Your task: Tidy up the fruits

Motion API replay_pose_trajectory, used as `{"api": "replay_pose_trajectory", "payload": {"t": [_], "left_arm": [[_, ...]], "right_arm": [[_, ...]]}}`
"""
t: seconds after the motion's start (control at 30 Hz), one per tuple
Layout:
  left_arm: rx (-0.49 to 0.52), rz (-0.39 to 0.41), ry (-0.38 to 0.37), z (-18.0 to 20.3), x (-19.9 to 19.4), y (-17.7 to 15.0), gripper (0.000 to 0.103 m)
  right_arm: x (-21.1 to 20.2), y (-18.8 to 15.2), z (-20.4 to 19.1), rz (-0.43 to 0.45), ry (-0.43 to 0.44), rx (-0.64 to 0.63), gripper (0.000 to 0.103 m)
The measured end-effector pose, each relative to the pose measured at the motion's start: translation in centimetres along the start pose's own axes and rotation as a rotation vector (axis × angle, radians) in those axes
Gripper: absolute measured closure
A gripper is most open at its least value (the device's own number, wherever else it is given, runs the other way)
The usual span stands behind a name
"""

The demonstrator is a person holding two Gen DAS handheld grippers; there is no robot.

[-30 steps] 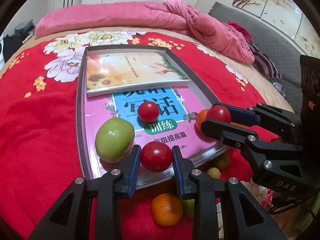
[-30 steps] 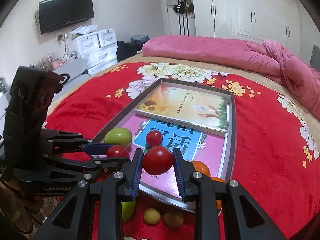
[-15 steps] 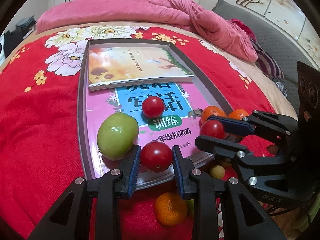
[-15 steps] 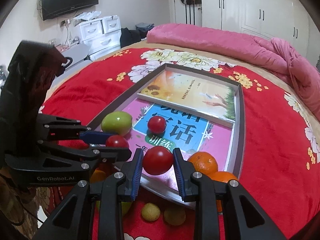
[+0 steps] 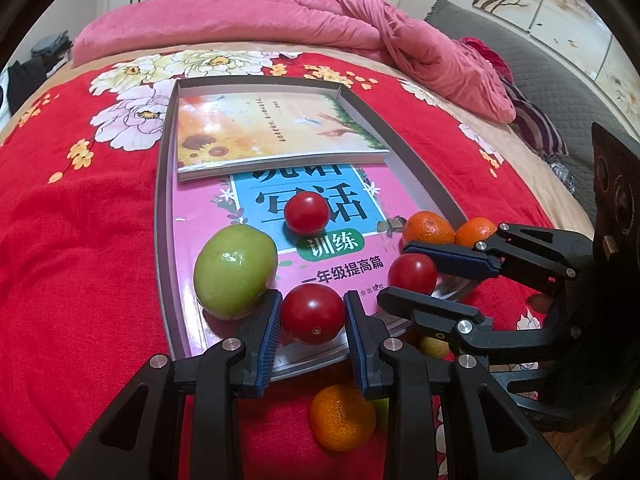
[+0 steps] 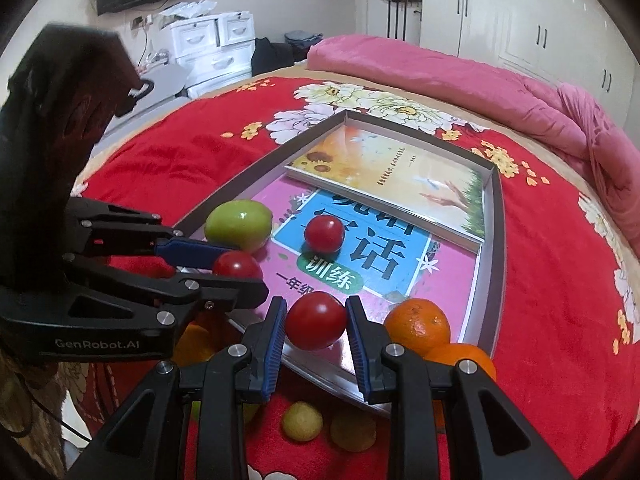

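Observation:
A grey tray (image 5: 163, 220) on the red bedspread holds two books, a green apple (image 5: 235, 272), a loose red tomato (image 5: 306, 213) and two oranges (image 5: 427, 227). My left gripper (image 5: 313, 312) is shut on a red tomato (image 5: 312, 320) just over the tray's near edge, beside the apple. My right gripper (image 6: 316, 316) is shut on another red tomato (image 6: 316, 326), low over the tray's near end, next to an orange (image 6: 418, 326). From the right wrist view the left gripper (image 6: 246, 268) is at the left with its tomato (image 6: 236, 266).
On the bedspread in front of the tray lie an orange (image 5: 342, 416) and small yellow fruits (image 6: 302, 420). A sunflower book (image 5: 276, 132) fills the tray's far half. A pink quilt (image 5: 360, 28) is heaped at the back.
My right gripper has sunk with its tomato toward the tray's near end, rolling a little. The left gripper and its tomato have stayed put.

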State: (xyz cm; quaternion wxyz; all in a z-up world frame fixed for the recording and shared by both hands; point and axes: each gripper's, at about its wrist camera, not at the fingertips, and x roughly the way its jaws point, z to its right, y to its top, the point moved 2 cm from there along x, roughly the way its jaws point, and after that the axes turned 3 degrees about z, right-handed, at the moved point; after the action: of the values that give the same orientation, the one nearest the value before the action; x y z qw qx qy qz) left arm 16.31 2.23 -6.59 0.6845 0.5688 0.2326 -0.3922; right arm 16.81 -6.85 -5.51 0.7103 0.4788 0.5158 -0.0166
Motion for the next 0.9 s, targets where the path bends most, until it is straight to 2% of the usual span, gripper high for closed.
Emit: {"api": "replay_pose_trajectory", "payload": {"t": [0.13, 0.27, 0.4, 0.9], "left_arm": [[-0.003, 0.001, 0.000, -0.1, 0.0, 0.0, 0.071], [-0.017, -0.003, 0.006, -0.6, 0.2, 0.0, 0.072], [-0.024, -0.004, 0.003, -0.7, 0.3, 0.0, 0.072], [-0.016, -0.003, 0.010, -0.6, 0.4, 0.0, 0.071]], "right_arm": [[0.1, 0.1, 0.0, -0.006, 0.006, 0.004, 0.073], [0.5, 0.6, 0.2, -0.022, 0.054, 0.034, 0.073], [1.4, 0.7, -0.5, -0.052, 0.000, -0.056, 0.073], [1.2, 0.7, -0.1, -0.045, 0.024, -0.022, 0.073]]}}
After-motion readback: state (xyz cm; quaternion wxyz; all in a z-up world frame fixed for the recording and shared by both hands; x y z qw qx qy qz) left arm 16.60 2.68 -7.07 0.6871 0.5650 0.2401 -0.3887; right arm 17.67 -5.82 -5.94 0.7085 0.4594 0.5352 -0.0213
